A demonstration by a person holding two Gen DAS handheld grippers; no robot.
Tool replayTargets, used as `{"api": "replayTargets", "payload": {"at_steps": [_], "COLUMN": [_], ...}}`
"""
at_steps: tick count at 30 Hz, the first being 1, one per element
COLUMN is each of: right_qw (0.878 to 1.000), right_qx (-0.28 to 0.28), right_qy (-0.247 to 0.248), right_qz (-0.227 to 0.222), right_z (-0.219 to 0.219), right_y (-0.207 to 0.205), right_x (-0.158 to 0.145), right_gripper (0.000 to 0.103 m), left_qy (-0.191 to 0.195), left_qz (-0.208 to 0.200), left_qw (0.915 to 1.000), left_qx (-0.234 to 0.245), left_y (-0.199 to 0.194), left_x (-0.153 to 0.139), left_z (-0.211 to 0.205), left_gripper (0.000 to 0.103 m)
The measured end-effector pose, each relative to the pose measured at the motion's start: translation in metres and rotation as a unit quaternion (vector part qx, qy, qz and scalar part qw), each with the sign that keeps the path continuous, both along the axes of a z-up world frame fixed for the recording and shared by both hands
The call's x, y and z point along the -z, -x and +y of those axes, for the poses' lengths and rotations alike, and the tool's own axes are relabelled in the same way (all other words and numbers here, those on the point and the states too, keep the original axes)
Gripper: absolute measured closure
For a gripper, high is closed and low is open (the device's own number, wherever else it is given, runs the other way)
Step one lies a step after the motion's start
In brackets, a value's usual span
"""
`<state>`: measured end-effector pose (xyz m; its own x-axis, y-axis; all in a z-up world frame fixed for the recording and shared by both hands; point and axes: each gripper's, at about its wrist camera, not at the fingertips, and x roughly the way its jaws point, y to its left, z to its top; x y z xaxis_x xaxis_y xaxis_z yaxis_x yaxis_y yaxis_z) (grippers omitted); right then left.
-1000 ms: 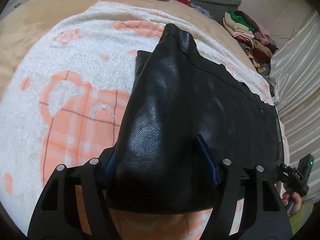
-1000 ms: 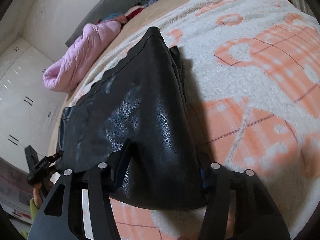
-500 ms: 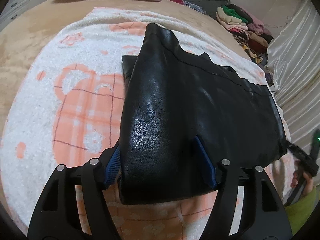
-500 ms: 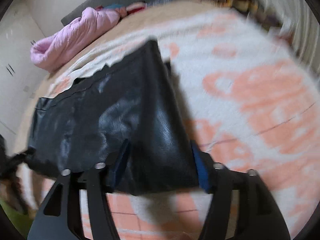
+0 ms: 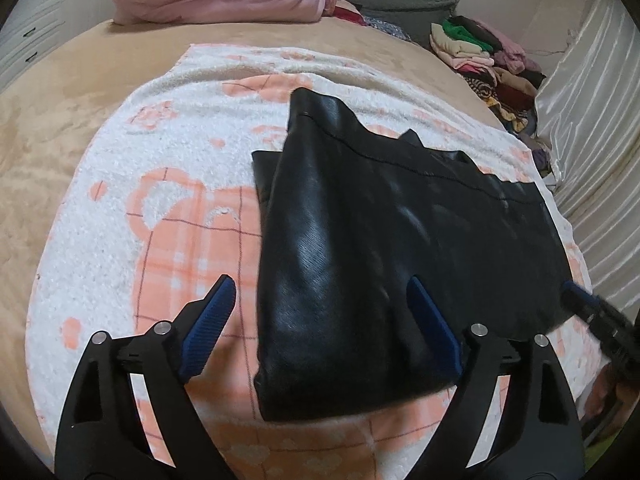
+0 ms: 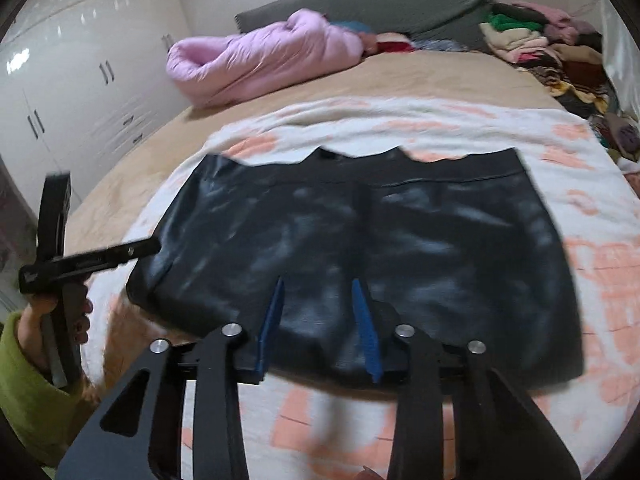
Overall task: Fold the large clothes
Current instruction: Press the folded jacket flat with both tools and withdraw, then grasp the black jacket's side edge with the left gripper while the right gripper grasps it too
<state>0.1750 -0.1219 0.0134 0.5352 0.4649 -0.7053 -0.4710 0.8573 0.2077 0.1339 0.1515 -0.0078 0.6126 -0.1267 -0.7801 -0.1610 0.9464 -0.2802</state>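
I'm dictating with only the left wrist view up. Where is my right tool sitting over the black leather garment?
Observer: The right tool hangs over the near edge of the black leather garment, about mid-width.
Operator: Has it gripped yet?
Observer: Its jaws have just been closing to a narrow gap. The garment lies flat and unlifted there, and blur hides any contact.
Operator: And the left tool from that side?
Observer: The left tool is at the garment's left corner, held by a hand in a green sleeve.
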Motion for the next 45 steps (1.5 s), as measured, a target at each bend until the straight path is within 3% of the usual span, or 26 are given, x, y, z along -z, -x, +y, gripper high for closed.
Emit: {"api": "replayTargets", "payload": {"at_steps": [3, 6, 9, 16, 19, 23, 27, 29, 31, 33, 35, 37, 38, 39, 41, 45], "right_qw": [1.000, 0.997, 0.997, 0.996, 0.999, 0.999, 0.998, 0.993, 0.993, 0.995, 0.998, 1.000, 0.999, 0.997, 0.992, 0.966], "right_qx": [0.003, 0.009, 0.007, -0.001, 0.008, 0.017, 0.042, 0.048, 0.049, 0.044, 0.031, -0.001, -0.023, -0.048, -0.085, -0.188], "right_qy": [0.019, 0.049, 0.052, 0.022, -0.004, -0.005, 0.024, 0.054, 0.057, 0.060, 0.033, -0.015, -0.021, -0.015, 0.003, 0.060], "right_qz": [0.015, 0.053, 0.058, 0.084, 0.052, 0.028, 0.043, 0.093, 0.089, 0.072, 0.047, 0.000, -0.025, -0.056, -0.097, -0.169], "right_z": [0.013, 0.022, 0.021, 0.012, 0.009, 0.024, 0.044, 0.049, 0.048, 0.047, 0.045, 0.041, 0.044, 0.050, 0.065, 0.108], "right_y": [-0.002, -0.008, -0.004, -0.012, -0.029, -0.073, -0.122, -0.142, -0.143, -0.135, -0.120, -0.084, -0.064, -0.041, -0.006, 0.064], "right_x": [0.011, 0.041, 0.057, 0.052, 0.022, 0.004, 0.022, 0.054, 0.065, 0.056, 0.040, 0.016, 0.008, 0.001, -0.001, 0.020], "right_gripper": [0.075, 0.077, 0.077, 0.077, 0.081, 0.083, 0.083, 0.086, 0.086, 0.085, 0.080, 0.059, 0.038, 0.024, 0.013, 0.006], "left_qy": [0.000, 0.000, 0.004, 0.065, 0.092, 0.085, 0.096, 0.099, 0.103, 0.098, 0.092, 0.090, 0.088, 0.086, 0.084, 0.076], "left_qz": [0.006, 0.012, 0.026, 0.063, 0.065, 0.056, 0.040, 0.032, 0.026, 0.026, 0.026, 0.025, 0.025, 0.026, 0.027, 0.027], "left_qw": [1.0000, 0.9999, 0.9996, 0.9959, 0.9934, 0.9943, 0.9940, 0.9936, 0.9932, 0.9934, 0.9938, 0.9939, 0.9940, 0.9942, 0.9944, 0.9948], "left_qx": [-0.005, -0.006, -0.006, 0.007, 0.023, 0.029, 0.034, 0.043, 0.049, 0.053, 0.057, 0.059, 0.059, 0.059, 0.058, 0.062], "left_y": [-0.008, -0.020, -0.038, -0.079, -0.089, -0.089, -0.084, -0.082, -0.083, -0.084, -0.085, -0.085, -0.085, -0.086, -0.087, -0.086], "left_x": [0.006, 0.011, 0.019, 0.041, 0.044, 0.038, 0.029, 0.022, 0.017, 0.011, 0.006, 0.003, 0.002, 0.001, 0.000, -0.007], "left_z": [0.008, 0.014, 0.020, 0.035, 0.035, 0.033, 0.034, 0.033, 0.032, 0.030, 0.027, 0.026, 0.026, 0.025, 0.024, 0.021], "left_gripper": [0.022, 0.022, 0.021, 0.020, 0.036, 0.050, 0.066, 0.072, 0.077, 0.078, 0.078, 0.078, 0.078, 0.078, 0.078, 0.079]}}
